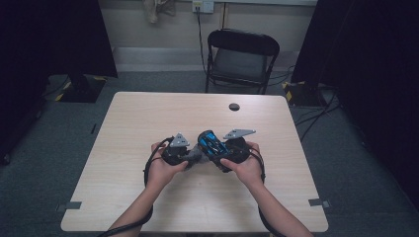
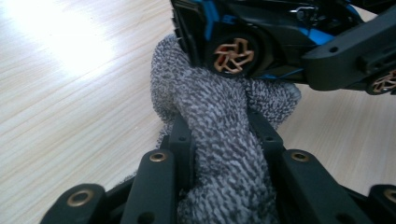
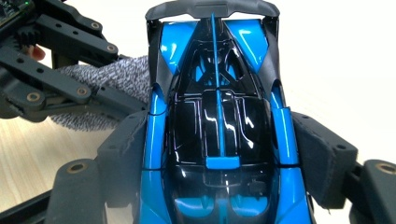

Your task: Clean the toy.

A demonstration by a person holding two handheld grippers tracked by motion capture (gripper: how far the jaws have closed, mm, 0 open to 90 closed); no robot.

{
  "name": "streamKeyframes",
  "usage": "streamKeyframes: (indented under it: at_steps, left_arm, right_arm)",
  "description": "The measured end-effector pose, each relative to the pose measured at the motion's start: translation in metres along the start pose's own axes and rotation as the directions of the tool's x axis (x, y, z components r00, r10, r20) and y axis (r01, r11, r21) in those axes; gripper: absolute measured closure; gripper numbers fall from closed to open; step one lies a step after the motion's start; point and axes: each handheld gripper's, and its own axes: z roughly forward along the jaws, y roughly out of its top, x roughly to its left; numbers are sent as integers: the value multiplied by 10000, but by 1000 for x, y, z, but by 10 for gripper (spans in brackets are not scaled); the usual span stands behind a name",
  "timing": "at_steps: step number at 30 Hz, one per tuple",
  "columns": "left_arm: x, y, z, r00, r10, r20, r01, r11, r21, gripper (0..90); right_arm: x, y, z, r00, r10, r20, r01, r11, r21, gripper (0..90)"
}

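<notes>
So this looks like the wiping step, and here's how I'd do it well. On the left, the left gripper (image 1: 184,157) has its jaws clamped tight on a bunched grey knit cloth (image 2: 219,135), and the free wad of that cloth is pressed up against the side of the toy car by its bronze-spoked wheel (image 2: 233,55). Keep that pinch firm so the cloth doesn't slip out mid-wipe, and rub with short strokes along the bodywork rather than snagging on the wheel.

Moving right, the blue and black toy sports car (image 3: 219,126) sits just above the middle of the wooden table (image 1: 148,113), held across its flanks by the right gripper (image 1: 223,157), jaws wide but closed on the car's sides. I'd hold that hand dead steady and tilt the car toward the cloth, since a shiny shell like that could probably squirt loose.
</notes>
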Motion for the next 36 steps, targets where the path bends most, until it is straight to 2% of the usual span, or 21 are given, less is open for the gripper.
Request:
streamKeyframes:
  at_steps: [8, 9, 11, 15, 18, 19, 21, 31, 36]
  left_arm:
    - [-2, -1, 2, 9998, -135, 142, 134, 9999, 11, 681]
    - [-4, 0, 3, 9997, -79, 236, 79, 10000, 8, 680]
    - [-8, 1, 4, 9994, 81, 332, -79, 10000, -50, 681]
    - [-16, 4, 5, 9982, 383, 471, -384, 9993, 12, 680]
    - [-20, 5, 6, 9973, 429, 599, -431, 9991, 15, 680]
    - [-23, 5, 8, 9963, 416, 748, -417, 9991, 6, 681]
    - [-27, 6, 9, 9951, 573, 804, -579, 9983, 56, 681]
    - [-41, 5, 17, 9891, 719, 1283, -737, 9972, 90, 680]
    - [-51, 4, 21, 9834, 885, 1582, -921, 9956, 157, 680]
  right_arm:
    - [1, 1, -1, 10000, 22, -11, -22, 10000, -30, 262]
    - [1, 2, -1, 9999, 58, -119, -60, 9999, -128, 262]
    - [3, 3, -2, 10000, -61, 22, 61, 9999, -106, 262]
    - [2, 5, -1, 10000, -29, 20, 29, 9999, -125, 262]
    - [0, 5, -2, 10000, 0, 83, 2, 9998, -190, 262]
    - [0, 5, -3, 10000, 28, 95, -26, 9998, -202, 262]
    - [-1, 6, -3, 9999, 31, 122, -29, 9998, -192, 262]
    - [-5, 7, -2, 9996, 181, 226, -176, 9996, -222, 262]
    - [-6, 8, -2, 9995, 193, 253, -188, 9996, -201, 262]
